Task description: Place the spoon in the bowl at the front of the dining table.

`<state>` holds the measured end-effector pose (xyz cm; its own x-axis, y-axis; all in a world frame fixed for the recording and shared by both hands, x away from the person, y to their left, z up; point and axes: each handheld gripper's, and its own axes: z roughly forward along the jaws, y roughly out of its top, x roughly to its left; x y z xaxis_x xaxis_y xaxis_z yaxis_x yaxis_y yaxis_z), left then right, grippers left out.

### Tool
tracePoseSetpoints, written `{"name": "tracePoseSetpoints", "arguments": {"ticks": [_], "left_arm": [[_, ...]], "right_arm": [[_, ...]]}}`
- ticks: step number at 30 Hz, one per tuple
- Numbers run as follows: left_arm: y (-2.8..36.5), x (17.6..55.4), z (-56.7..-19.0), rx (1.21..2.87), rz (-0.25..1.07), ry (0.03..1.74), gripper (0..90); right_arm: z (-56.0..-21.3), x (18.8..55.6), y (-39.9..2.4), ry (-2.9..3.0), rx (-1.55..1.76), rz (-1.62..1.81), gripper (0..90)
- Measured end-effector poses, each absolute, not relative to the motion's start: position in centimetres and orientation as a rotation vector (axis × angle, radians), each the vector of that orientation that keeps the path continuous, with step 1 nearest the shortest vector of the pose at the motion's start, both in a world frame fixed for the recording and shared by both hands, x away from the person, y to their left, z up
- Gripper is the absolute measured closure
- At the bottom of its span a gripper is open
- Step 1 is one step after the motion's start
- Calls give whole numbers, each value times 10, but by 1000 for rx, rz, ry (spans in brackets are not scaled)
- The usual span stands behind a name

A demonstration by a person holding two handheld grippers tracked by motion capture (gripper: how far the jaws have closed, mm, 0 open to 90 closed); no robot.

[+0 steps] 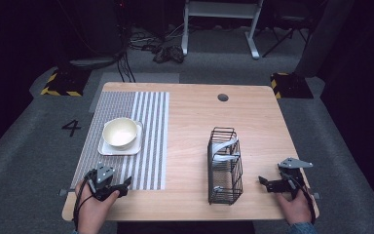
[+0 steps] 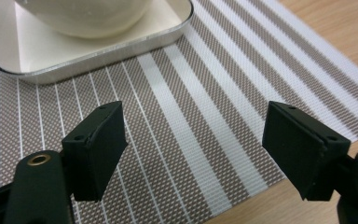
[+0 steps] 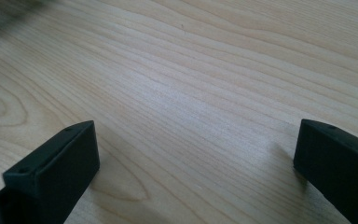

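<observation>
- Our left gripper (image 1: 122, 185) hovers low over the near edge of the striped placemat (image 1: 148, 141), jaws spread wide with nothing between them; the left gripper view looks along them at bare weave.
- Just beyond it, apart from the jaws, sits the cream bowl (image 1: 120, 132) on a small square plate (image 1: 108, 148), both upright on the placemat. The plate's near corner (image 2: 98, 49) shows at the top of the left gripper view.
- Our right gripper (image 1: 265, 182) rests at the near right of the table (image 1: 190, 122), jaws also wide and empty, with only wood grain ahead of them in the right gripper view.
- Between the two hands, near the right one, stands a black wire basket (image 1: 224, 165) holding what look like pale utensils; we cannot tell exactly what they are.
- We judge the work barely begun: the bowl and plate are untouched, the basket's contents are in place, and neither gripper holds anything.
- What is left, as we read it, is the whole handling: reaching in and closing on the bowl or plate.
</observation>
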<state>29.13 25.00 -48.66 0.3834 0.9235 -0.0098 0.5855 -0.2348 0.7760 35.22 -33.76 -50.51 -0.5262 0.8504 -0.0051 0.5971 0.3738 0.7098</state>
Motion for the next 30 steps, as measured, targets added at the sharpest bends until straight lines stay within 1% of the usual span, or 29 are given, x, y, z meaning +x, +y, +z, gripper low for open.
{"name": "tracePoseSetpoints", "arguments": {"ticks": [7,12,19,23,24,30], "left_arm": [[247,288,-474,1904,611,1276,214],[242,284,-462,1863,652,1221,179],[235,279,-448,1839,644,1180,178],[233,277,-443,1842,639,1186,202],[233,277,-442,1845,637,1186,224],[232,274,-433,1830,658,1185,228]], "right_arm": [[-505,352,-338,2269,1261,941,0],[-505,352,-338,2269,1261,941,0],[-505,352,-338,2269,1261,941,0],[-505,352,-338,2268,1261,940,0],[-505,352,-338,2269,1261,941,0],[-505,352,-337,2267,1262,940,1]]}}
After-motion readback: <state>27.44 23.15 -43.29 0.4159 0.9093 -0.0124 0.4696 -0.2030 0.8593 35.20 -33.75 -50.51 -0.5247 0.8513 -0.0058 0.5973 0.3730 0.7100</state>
